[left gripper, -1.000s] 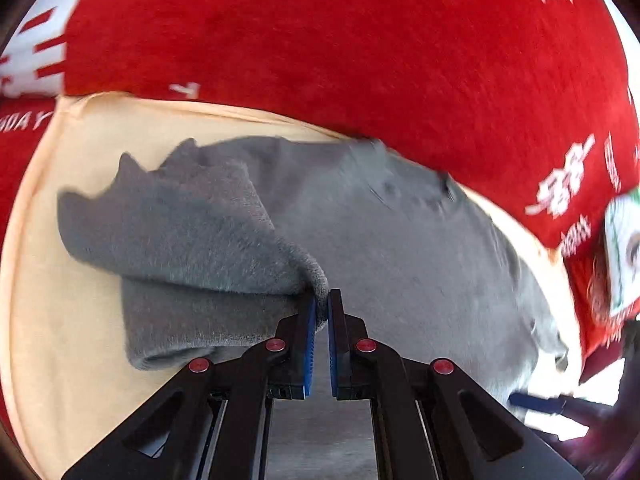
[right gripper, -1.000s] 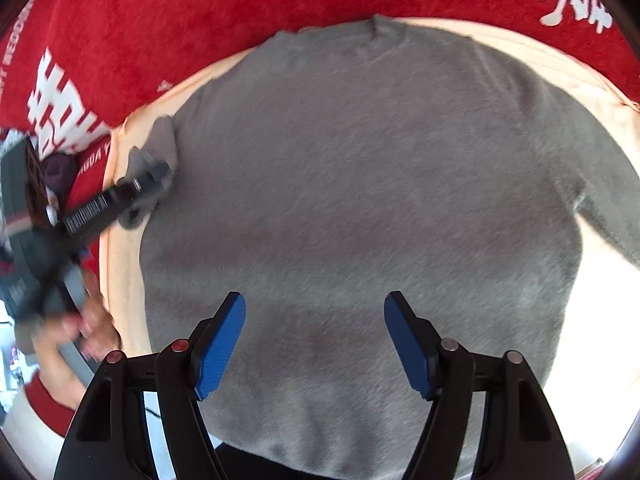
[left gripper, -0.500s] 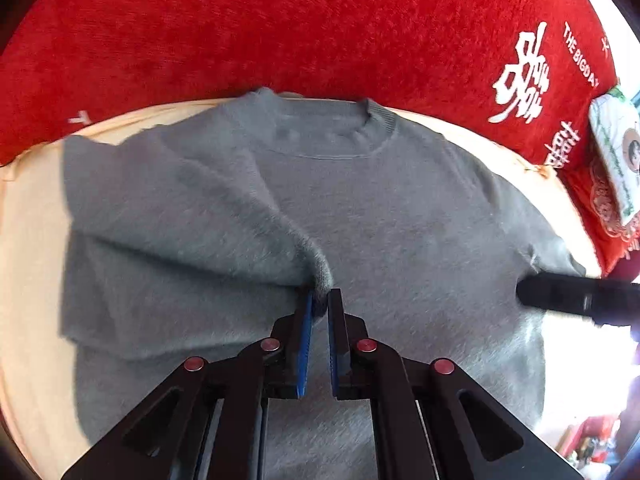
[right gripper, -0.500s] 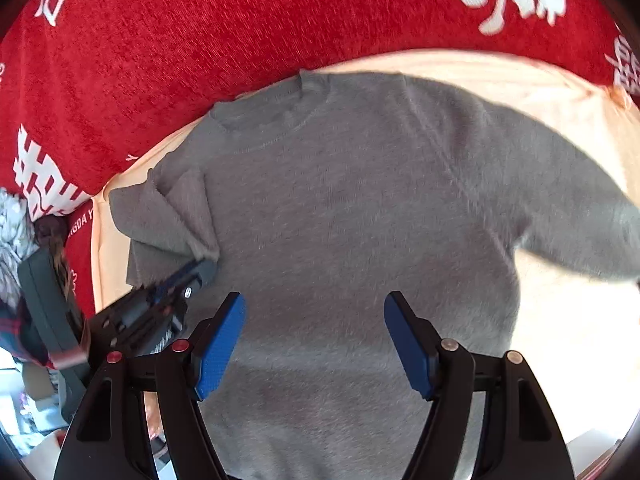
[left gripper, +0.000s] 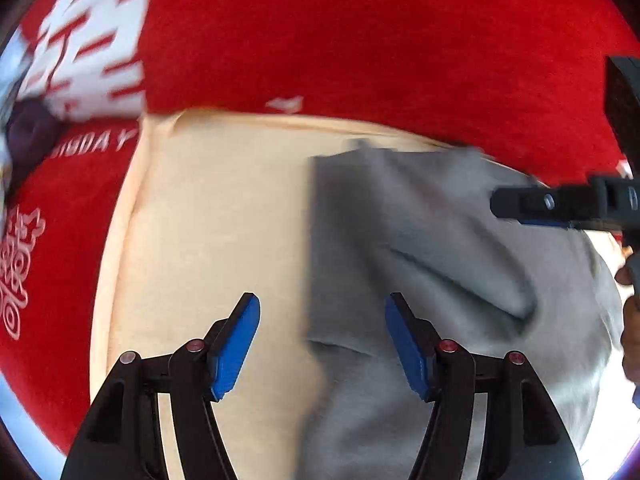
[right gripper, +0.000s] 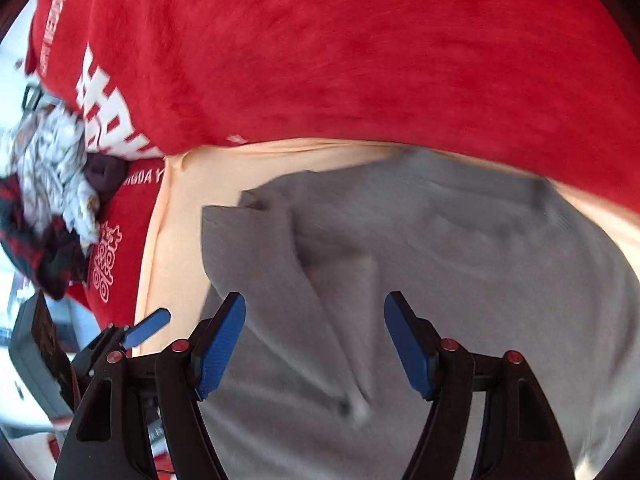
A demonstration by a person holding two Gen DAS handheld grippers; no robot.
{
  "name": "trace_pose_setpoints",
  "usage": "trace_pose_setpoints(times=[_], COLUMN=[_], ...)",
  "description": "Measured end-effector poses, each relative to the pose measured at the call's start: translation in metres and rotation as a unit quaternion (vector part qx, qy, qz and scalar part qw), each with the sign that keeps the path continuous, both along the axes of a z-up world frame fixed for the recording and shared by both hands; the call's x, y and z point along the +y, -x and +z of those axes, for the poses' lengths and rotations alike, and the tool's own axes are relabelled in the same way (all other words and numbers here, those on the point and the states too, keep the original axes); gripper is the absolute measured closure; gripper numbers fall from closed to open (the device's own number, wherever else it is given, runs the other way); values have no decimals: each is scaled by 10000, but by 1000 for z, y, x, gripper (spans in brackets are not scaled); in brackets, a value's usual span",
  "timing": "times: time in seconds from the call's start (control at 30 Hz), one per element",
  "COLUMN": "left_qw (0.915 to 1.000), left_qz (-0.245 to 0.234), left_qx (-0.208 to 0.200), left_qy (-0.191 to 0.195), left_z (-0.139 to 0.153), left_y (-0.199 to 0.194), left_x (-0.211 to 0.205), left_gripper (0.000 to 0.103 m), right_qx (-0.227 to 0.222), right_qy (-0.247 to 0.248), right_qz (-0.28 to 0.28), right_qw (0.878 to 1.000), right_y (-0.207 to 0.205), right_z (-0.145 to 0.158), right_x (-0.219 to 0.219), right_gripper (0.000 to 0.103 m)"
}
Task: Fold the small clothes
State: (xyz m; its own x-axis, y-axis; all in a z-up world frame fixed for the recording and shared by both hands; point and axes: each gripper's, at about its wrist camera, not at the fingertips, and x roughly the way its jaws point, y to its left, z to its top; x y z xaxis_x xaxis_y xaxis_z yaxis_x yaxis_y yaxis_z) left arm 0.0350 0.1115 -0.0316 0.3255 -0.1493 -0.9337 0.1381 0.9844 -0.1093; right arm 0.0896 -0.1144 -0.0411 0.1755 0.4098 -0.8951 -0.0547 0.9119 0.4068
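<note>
A grey sweater [left gripper: 440, 272] is seen lying flat on a cream cloth [left gripper: 208, 240], which is itself spread over a red blanket printed with white characters [left gripper: 360, 40]. The sweater's left sleeve [right gripper: 320, 288] is found folded inward across the body, leaving a straight vertical edge on that side of the sweater.

The left gripper [left gripper: 320, 344] is held above the sweater's folded edge, over the line where grey knit meets cream cloth. Its jaws are opening; nothing is pinched between the blue pads [left gripper: 236, 344], and the cloth is seen only beneath them.

The right gripper [right gripper: 314, 340] is held above the sweater's body, over the folded sleeve. Its jaws are spread wide and no fabric is gripped.

In the left wrist view the right gripper [left gripper: 560, 204] is seen side-on near the sweater's far shoulder, with part of a hand [left gripper: 630, 320] at the frame's edge. A heap of other garments [right gripper: 52, 200] is noted on the red blanket, well apart from the sweater, on its folded side. Both views are blurred.
</note>
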Motion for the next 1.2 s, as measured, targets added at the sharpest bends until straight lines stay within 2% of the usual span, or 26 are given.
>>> trace_pose_setpoints(times=[0.07,0.1,0.13,0.17,0.27,0.43,0.57,0.7,0.77,0.87,1.0,1.07,1.2], left_qw=[9995,9992,9990,9990,9992,9991,9990,9989,9988,9984,9982,9981,9980], left_qz=[191,217,227,240,229,137,81,85,67,46,80,144,311], left_qx=[265,330,374,376,300,301,303,296,292,319,410,392,535], left_qy=[-53,-68,-71,-63,-136,-249,-329,-344,-395,-471,-437,-444,-108], left_z=[-17,-24,-29,-31,-33,-34,-34,-36,-38,-39,-37,-34,-33], left_y=[-13,-17,-19,-20,-23,-28,-30,-35,-40,-47,-58,-60,-81], left_x=[9,10,8,7,2,-3,-3,-13,-21,-29,-29,-26,-16], left_gripper=[37,37,37,37,37,37,37,37,36,36,36,36,37], right_qx=[228,329,377,380,-184,-552,-444,85,308,373,447,495,543], right_qy=[46,44,38,87,-10,-2,197,22,-114,-130,-379,-369,-568], right_qz=[250,342,434,487,36,-1292,-2463,-3524,-3750,-3874,-4196,-4270,-4413], right_qw=[9994,9989,9983,9980,9998,9901,9680,9358,9265,9211,9058,9022,8939], right_y=[-13,-17,-19,-18,-7,32,81,132,148,161,172,174,177], right_z=[-20,-28,-32,-33,-9,21,17,-18,-35,-47,-51,-52,-47], right_x=[16,23,28,31,11,-71,-143,-194,-198,-193,-200,-210,-220], right_gripper=[28,32,60,96,96,96,96,96,96,96,93,92,91])
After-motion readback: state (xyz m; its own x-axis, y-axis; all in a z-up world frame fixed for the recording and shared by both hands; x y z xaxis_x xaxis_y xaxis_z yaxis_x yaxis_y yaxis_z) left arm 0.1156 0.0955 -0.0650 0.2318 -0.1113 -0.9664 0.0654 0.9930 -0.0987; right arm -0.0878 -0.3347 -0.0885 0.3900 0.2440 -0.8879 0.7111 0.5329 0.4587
